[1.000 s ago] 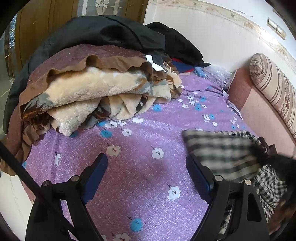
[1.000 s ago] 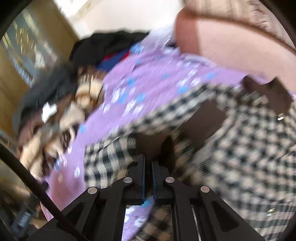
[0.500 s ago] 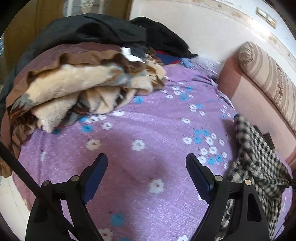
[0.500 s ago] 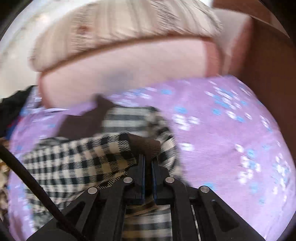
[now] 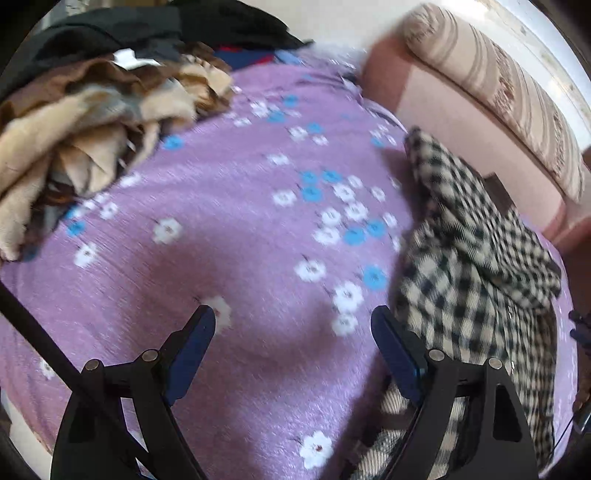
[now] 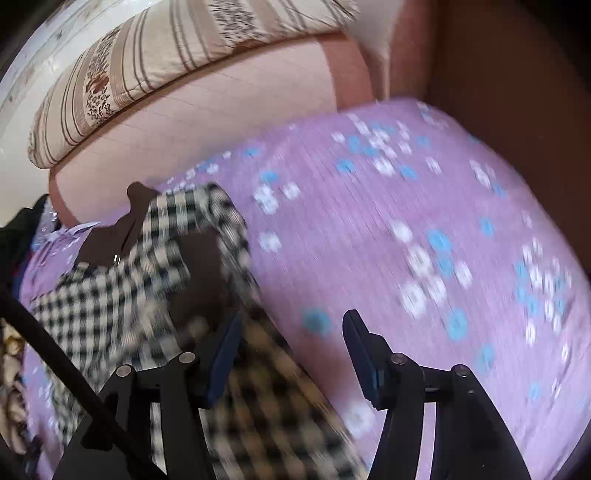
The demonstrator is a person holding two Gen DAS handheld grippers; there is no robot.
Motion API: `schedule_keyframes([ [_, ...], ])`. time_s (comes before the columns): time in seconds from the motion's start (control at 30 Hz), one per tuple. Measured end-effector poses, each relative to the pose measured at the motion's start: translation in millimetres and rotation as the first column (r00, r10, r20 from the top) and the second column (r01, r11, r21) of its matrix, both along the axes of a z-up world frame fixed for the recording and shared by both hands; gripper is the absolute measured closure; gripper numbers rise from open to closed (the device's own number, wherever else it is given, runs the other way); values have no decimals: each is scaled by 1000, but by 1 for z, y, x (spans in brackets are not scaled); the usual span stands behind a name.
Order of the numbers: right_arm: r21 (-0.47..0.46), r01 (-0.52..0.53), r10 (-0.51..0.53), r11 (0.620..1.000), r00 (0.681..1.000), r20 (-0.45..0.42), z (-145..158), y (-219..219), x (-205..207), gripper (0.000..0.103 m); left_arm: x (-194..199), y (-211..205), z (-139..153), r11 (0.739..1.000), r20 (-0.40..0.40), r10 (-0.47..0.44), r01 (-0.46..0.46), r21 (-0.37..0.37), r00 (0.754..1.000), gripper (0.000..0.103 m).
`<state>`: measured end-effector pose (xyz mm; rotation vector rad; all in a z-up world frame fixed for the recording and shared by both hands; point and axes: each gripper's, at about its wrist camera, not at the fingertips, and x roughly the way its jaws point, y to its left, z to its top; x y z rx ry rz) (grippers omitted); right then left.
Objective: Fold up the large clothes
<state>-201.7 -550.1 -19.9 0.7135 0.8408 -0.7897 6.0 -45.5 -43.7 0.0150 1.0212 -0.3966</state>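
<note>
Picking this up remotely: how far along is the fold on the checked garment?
Early. The checked garment lies bunched on the purple sheet, not flat or squared. The right gripper has just opened and holds nothing; the left gripper is open over bare sheet. Spreading and every fold remain.

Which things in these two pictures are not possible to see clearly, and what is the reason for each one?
- Checked garment, left wrist view: its lower part is cut off by the picture edge and hidden behind the left gripper.
- Same garment, right wrist view: motion blur; which part of it is a sleeve, I cannot tell.
- Dark clothes pile, left wrist view: cut off at the top edge.
- Folded blanket: partly out of frame.
</note>
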Motion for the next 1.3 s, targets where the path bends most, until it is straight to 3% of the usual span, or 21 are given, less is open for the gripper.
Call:
schedule_keyframes([
  [0.13,98,-8,8,995,1000,6,-23,13,-54,39,-9,-7,-16,992,-120,-112,104,-71,986,18],
  [0.3,200,-40,26,979,997,73,-47,49,-120,39,-42,-22,-21,972,-91,-237,235,-30,967,18],
  [0.4,218,-91,61,972,988,140,-45,71,-143,38,-69,-28,-22,942,-85,-337,336,-19,938,18],
  [0.5,292,-174,104,941,965,242,-52,99,-165,38,-102,-35,-24,904,-80,-428,428,-16,900,18],
  [0.63,346,-256,131,903,929,345,-58,137,-187,38,-143,-35,-23,871,-94,-489,478,-117,867,18],
  [0.73,339,-261,117,904,913,391,-61,165,-200,39,-161,-36,-22,888,-81,-453,442,-127,888,19],
  [0.77,327,-259,118,909,912,394,-61,173,-202,40,-164,-39,-21,901,-78,-428,418,-113,901,37],
  [0.8,313,-254,122,915,914,386,-60,178,-202,51,-165,-40,-20,920,-79,-389,384,-80,918,68],
  [0.83,284,-242,133,928,926,354,-58,185,-199,70,-165,-40,-17,934,-90,-358,354,-51,930,81],
  [0.87,275,-240,143,931,933,331,-57,188,-196,78,-162,-36,-14,941,-116,-337,329,-78,935,88],
  [0.9,290,-251,146,924,929,339,-57,185,-192,86,-158,-30,-10,946,-135,-316,301,-118,939,90],
  [0.97,305,-256,134,917,920,369,-53,180,-198,88,-162,-14,3,954,-128,-279,260,-148,952,91],
  [1.1,303,-275,122,913,890,439,-30,173,-226,91,-183,15,27,962,-77,-261,252,-108,962,98],
  [1.17,297,-279,129,913,889,439,-26,175,-239,92,-191,31,23,972,-83,-229,222,-82,970,98],
  [1.3,338,-273,134,900,915,382,-50,183,-254,92,-184,66,4,982,-137,-179,170,-78,974,98],
])
